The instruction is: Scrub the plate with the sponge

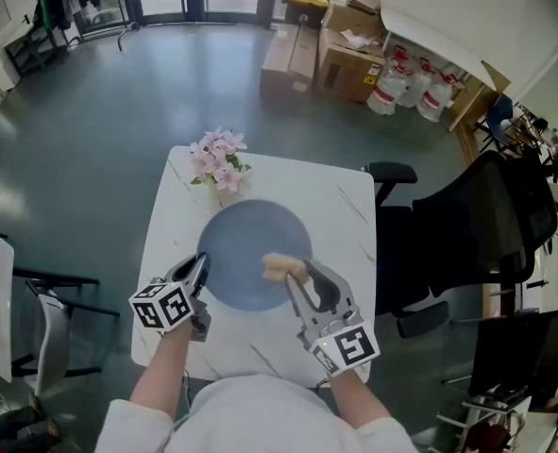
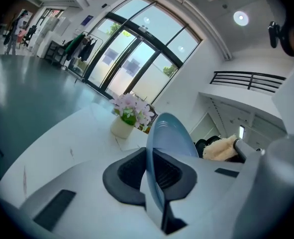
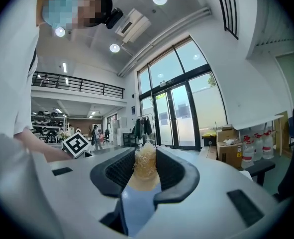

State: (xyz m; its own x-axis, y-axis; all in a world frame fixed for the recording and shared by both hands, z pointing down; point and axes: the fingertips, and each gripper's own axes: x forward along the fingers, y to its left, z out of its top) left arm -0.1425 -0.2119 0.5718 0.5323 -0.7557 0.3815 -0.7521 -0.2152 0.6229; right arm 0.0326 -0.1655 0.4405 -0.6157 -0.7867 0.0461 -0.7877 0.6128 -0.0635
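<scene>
My left claw (image 1: 200, 274) pinches the plate (image 1: 245, 239) by its rim, and the plate's face lies just left of my right claw (image 1: 295, 277), which pinches the sponge (image 1: 279, 266).

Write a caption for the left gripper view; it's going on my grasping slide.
Left hand-held gripper shut on the rim of the blue plate, pink flowers and sponge beyond.

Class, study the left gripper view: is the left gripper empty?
No, the left gripper is shut on the blue plate, whose rim sits clamped between its two dark pads.
</scene>
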